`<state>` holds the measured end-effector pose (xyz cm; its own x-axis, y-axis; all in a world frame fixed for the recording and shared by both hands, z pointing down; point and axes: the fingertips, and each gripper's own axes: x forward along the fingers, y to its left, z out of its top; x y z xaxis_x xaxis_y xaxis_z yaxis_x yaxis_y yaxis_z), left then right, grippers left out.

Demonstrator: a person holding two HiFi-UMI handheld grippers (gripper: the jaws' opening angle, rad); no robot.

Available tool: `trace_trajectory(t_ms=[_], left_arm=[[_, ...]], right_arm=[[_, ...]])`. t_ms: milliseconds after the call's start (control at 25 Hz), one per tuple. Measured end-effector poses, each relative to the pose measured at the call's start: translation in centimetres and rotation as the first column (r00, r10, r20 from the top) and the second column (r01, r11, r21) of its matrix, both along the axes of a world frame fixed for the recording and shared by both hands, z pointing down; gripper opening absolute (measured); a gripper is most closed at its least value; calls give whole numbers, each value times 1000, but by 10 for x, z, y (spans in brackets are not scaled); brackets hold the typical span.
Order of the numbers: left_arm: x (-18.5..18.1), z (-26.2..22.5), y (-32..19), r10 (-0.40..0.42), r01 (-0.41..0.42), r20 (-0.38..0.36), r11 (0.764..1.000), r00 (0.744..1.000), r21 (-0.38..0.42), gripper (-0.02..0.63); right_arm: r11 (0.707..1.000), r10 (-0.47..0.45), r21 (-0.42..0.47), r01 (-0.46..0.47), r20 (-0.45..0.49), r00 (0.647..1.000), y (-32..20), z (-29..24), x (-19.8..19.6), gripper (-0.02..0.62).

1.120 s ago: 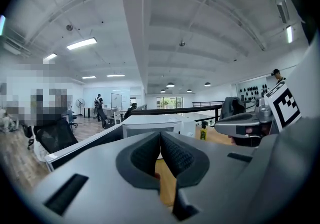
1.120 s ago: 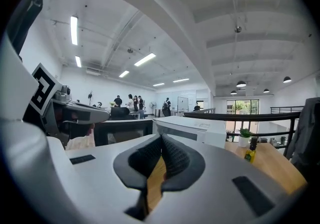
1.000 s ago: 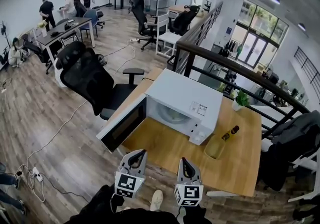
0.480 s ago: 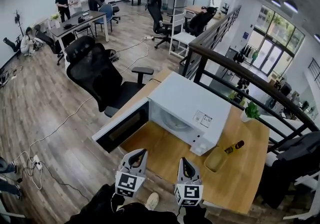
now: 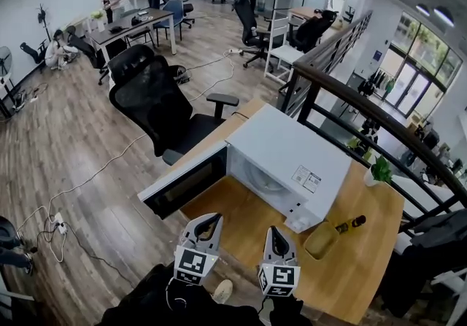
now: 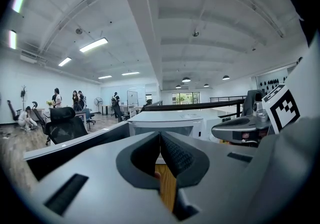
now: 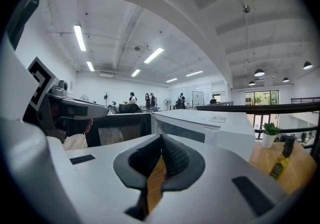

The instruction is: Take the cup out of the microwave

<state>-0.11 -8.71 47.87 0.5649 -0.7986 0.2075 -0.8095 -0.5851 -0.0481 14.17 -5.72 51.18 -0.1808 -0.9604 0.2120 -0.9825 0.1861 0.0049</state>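
A white microwave (image 5: 295, 160) stands on the wooden table (image 5: 365, 259) with its door (image 5: 186, 182) swung wide open to the left. Its cavity (image 5: 259, 180) faces me; only a pale shape shows inside, and I cannot make out a cup. My left gripper (image 5: 209, 221) and right gripper (image 5: 276, 234) are side by side at the near table edge, short of the microwave. Both are shut with nothing between the pads. The left gripper (image 6: 160, 136) looks at the microwave (image 6: 165, 120) over its door, and the right gripper (image 7: 161, 141) looks along the microwave's (image 7: 205, 125) front.
A dark bottle (image 5: 347, 225) and a tan dish (image 5: 320, 240) lie right of the microwave. A potted plant (image 5: 379, 170) stands at the far table edge, by a black railing (image 5: 350, 102). A black office chair (image 5: 157, 102) stands left of the door. Cables (image 5: 66, 222) run across the floor, and people are at desks far back.
The head view has swung and closed in, so the microwave sits further right and larger. Both grippers have edged forward toward the table, still shut and side by side.
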Motion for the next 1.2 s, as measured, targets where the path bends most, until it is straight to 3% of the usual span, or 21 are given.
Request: trace_trajectory(t_ms=[480, 1200], left_arm=[[-5, 24, -65, 35, -34, 5, 999, 999, -29, 25], [26, 81, -186, 223, -220, 10, 968, 975, -124, 25]], right_arm=[[998, 36, -46, -37, -5, 999, -59, 29, -6, 15], [973, 217, -94, -213, 41, 975, -166, 80, 8, 17]])
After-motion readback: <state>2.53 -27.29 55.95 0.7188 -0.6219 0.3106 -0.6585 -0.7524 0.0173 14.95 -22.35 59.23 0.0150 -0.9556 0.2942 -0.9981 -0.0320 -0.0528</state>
